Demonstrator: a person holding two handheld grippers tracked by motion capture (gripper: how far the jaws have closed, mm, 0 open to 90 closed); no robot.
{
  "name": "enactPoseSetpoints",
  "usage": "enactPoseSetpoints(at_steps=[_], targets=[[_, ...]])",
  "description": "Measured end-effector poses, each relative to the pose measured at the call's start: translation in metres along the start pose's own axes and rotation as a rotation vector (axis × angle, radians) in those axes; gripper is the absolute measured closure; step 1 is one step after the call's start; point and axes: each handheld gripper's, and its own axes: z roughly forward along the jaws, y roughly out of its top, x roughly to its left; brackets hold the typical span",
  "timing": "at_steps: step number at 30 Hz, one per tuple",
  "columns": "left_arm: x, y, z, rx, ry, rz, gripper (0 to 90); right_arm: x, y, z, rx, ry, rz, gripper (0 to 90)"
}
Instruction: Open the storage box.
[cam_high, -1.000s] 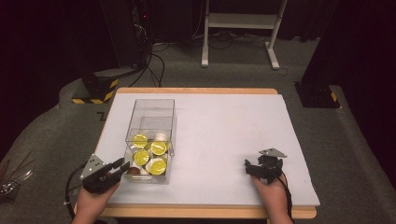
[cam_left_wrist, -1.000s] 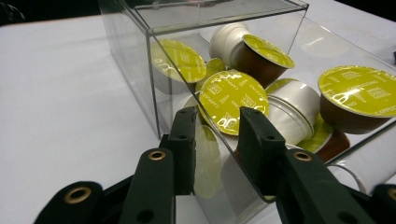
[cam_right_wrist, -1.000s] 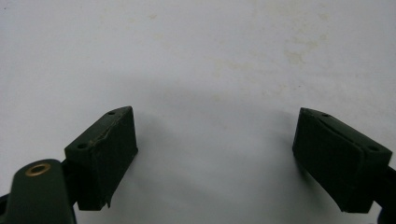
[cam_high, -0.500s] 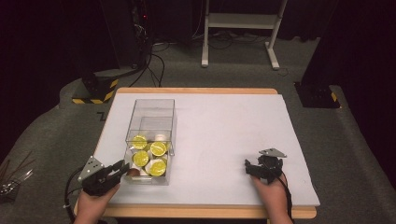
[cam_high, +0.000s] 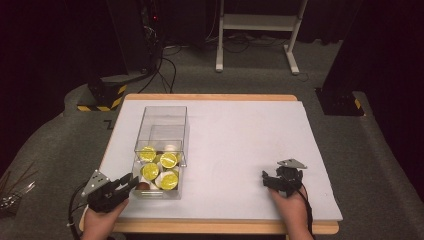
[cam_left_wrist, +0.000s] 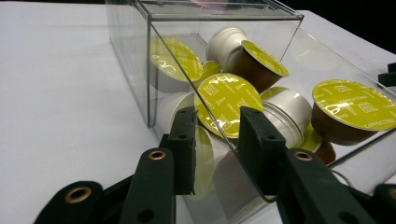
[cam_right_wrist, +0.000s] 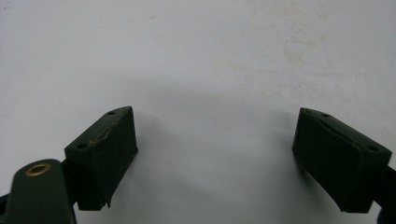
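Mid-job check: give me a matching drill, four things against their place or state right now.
Things:
1. left gripper
2. right gripper
3. clear box
4. capsules

Places or states:
A. jaws wide apart over bare white table
B. yellow-lidded, piled inside the box
C. jaws at the box's near corner
D. lies on the table's left half

Pairs: 1-C, 2-A, 3-D, 4-B
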Motion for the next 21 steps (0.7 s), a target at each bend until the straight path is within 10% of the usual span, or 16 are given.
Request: enactPoseSetpoints(at_steps=[10, 21], targets=[[0.000, 0.010, -0.003, -0.086, 0.003, 0.068, 50.2, 0.001, 0.002, -0.007, -0.024, 0.061, -0.019, 32.1], [0.015, 0.026, 0.001, -0.144, -0.006, 0.064, 56.0, 0.046, 0.029, -0.032, -0.125, 0.200, -0.116, 37.7]])
